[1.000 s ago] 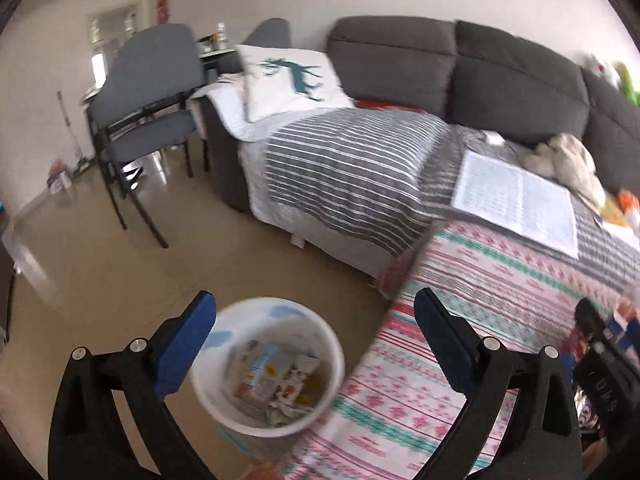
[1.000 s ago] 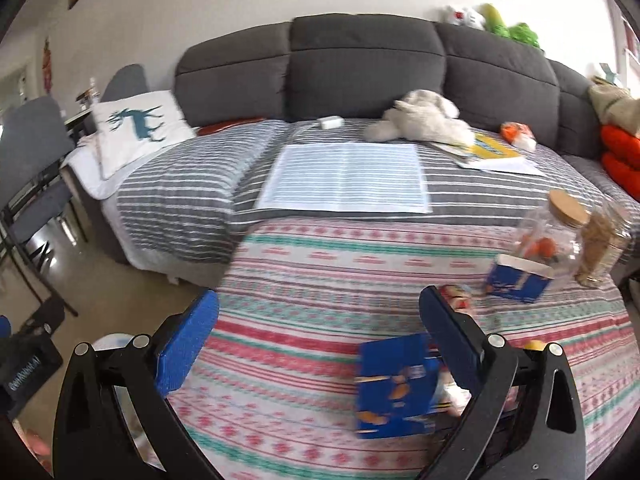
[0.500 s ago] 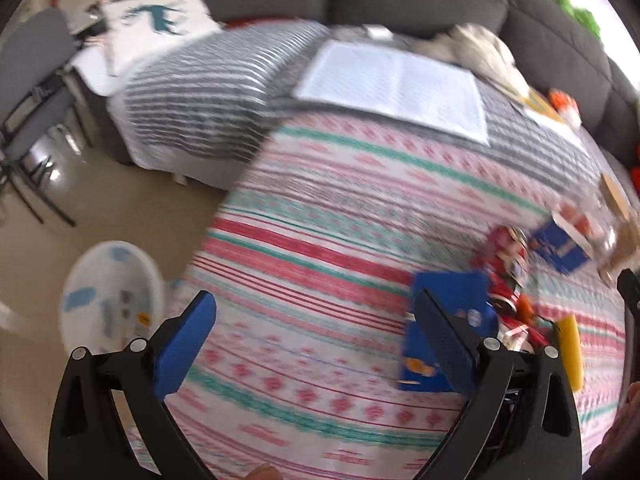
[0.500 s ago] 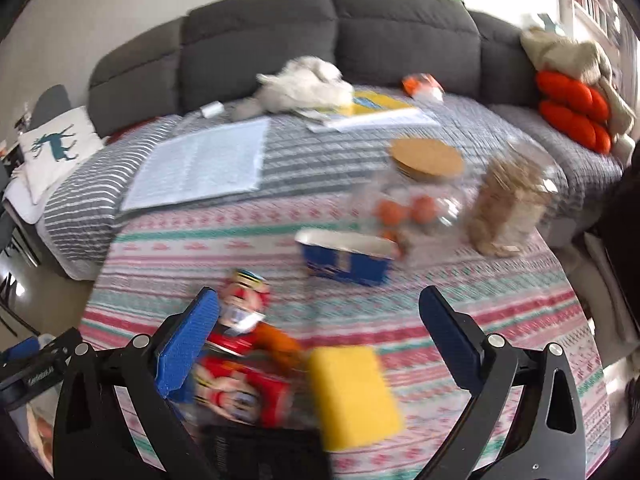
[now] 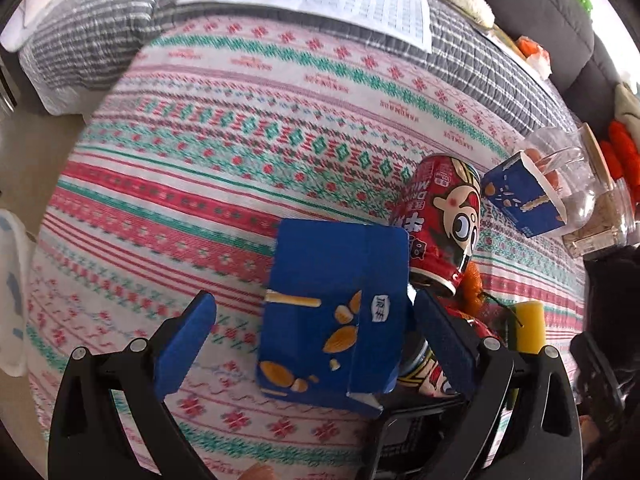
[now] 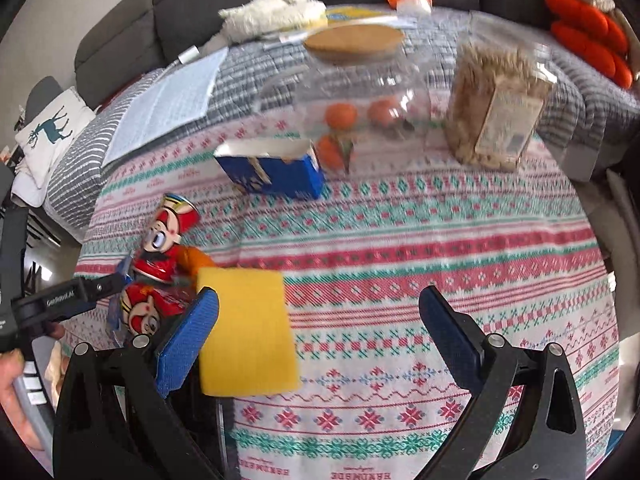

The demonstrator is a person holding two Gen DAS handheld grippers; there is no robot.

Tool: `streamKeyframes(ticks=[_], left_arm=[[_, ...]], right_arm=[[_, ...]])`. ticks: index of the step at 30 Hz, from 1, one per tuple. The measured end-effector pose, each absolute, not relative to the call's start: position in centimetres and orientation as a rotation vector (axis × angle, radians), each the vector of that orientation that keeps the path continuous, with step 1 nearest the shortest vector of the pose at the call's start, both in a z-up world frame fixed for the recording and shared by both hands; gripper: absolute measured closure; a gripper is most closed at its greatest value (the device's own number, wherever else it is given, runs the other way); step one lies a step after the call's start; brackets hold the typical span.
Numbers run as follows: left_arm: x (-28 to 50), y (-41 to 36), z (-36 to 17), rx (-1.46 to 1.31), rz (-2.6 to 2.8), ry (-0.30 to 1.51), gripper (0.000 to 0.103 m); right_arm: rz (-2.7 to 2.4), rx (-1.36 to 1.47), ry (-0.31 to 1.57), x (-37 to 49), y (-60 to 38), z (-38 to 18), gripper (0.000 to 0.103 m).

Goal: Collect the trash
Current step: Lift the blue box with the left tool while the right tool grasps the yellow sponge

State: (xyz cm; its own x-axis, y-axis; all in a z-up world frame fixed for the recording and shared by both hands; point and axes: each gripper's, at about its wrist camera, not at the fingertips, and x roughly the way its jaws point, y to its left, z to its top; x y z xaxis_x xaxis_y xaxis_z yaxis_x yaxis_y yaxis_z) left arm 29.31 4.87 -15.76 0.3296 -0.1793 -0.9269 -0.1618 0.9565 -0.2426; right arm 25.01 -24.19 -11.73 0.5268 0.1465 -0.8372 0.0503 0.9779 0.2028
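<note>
A flattened blue snack box [image 5: 334, 312] lies on the patterned tablecloth [image 5: 224, 184]. My left gripper [image 5: 314, 338] is open and straddles it, jaws on either side, not touching. Beside it lies a red cartoon can [image 5: 440, 226], a second red can [image 5: 430, 364] and a smaller open blue box [image 5: 522, 200]. In the right wrist view the cans [image 6: 166, 242] lie at left and the open blue box [image 6: 272, 170] sits farther back. My right gripper [image 6: 318, 334] is open and empty, with a yellow sponge [image 6: 246, 326] against its left finger.
A glass jar with oranges and a cork lid [image 6: 356, 88] and a jar of cereal [image 6: 498, 108] stand at the back. A white trash bin [image 5: 12, 296] is at the far left edge off the table. A grey sofa [image 6: 240, 8] holds papers and toys behind.
My left gripper swung from over the trash bin to the table and came down around the blue box. My right gripper moved right and closer to the sponge and jars.
</note>
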Motion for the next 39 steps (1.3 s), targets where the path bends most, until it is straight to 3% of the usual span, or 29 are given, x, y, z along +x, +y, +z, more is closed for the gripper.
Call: streamKeyframes(ticks=[8, 9, 10, 12, 31, 32, 34, 35, 39], left_arm=[[30.1, 4.7, -17.1, -0.375, -0.056, 1.295, 0.007], [30.0, 4.7, -17.0, -0.370, -0.058, 1.293, 0.010], [29.9, 4.6, -16.8, -0.370, -0.066, 1.288, 0.025], [29.8, 4.7, -16.5, -0.382, -0.085, 1.289, 0.031], [26.4, 5.5, -11.7, -0.359, -0.111, 1.153, 0.032], [26.3, 5.5, -11.8, -0.355, -0.111, 1.154, 0.032], [26.2, 5.4, -11.8, -0.349, -0.109, 1.153, 0.032], [26.2, 5.5, -11.8, -0.347, -0.107, 1.151, 0.032], [26.2, 5.6, -11.8, -0.345, -0.102, 1.149, 0.032]], right_arm=[[0.108, 0.273, 1.059, 25.5, -24.7, -12.6, 0.007], [0.112, 0.270, 1.068, 25.6, -24.5, -12.7, 0.007], [0.120, 0.267, 1.076, 25.6, -24.3, -12.8, 0.007], [0.132, 0.257, 1.087, 25.7, -24.0, -13.0, 0.007], [0.266, 0.304, 1.217, 27.2, -21.5, -15.8, 0.007], [0.274, 0.314, 1.216, 27.2, -21.6, -15.9, 0.009], [0.309, 0.340, 1.200, 27.2, -21.7, -15.6, 0.023], [0.313, 0.345, 1.200, 27.1, -21.8, -15.4, 0.043], [0.303, 0.334, 1.183, 26.9, -22.0, -15.0, 0.049]])
